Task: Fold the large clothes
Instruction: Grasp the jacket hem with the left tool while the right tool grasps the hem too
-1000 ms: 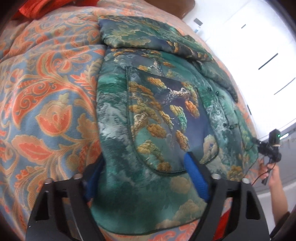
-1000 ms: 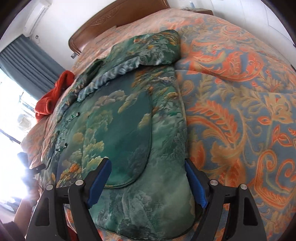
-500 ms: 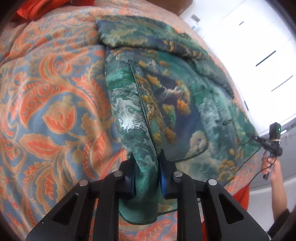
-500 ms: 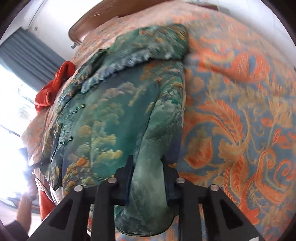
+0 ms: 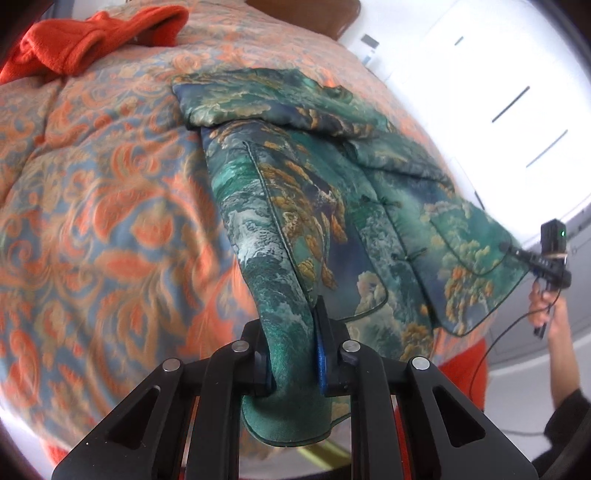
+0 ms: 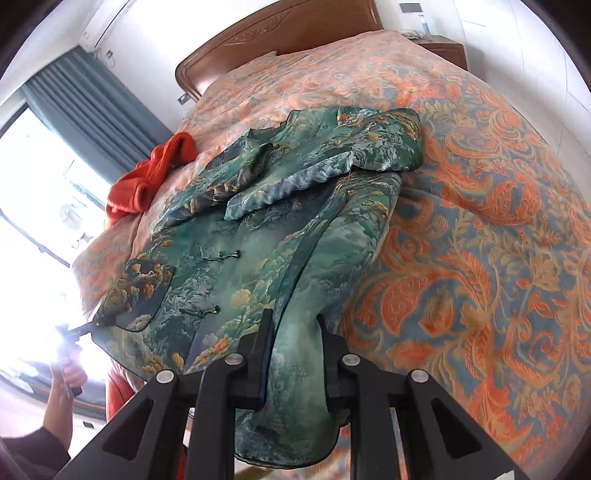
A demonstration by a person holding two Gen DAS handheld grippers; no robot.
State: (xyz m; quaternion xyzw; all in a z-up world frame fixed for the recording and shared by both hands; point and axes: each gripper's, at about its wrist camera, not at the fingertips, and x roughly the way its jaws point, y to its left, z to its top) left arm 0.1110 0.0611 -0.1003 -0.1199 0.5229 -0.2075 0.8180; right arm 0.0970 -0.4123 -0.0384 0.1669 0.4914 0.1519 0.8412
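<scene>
Since half a second ago, both hem corners of the jacket have been raised higher off the bed, and more fabric is seen hanging below each gripper.

In the left wrist view, the left gripper (image 5: 291, 354) is held low at the foot of the bed, pointed toward the headboard, with its jaws pressed together on a bunched fold of the jacket (image 5: 332, 206) at its lower left corner. In the right wrist view, the right gripper (image 6: 293, 358) is posed the same way, its jaws pinching the opposite lower corner, which droops beneath them. The right hand (image 5: 550, 314) is seen at the edge of the left view, wrapped around its handle.

A green brocade jacket with gold cloud and tree patterns is shown, front side up, fastened by knotted frog buttons (image 6: 225, 254). Its sleeves are folded across the chest. It is spread on an orange and blue paisley bedspread (image 6: 480, 229), collar toward the wooden headboard (image 6: 280, 33). An orange garment (image 6: 147, 177) is lying beyond it, near the curtains (image 6: 92, 107).
</scene>
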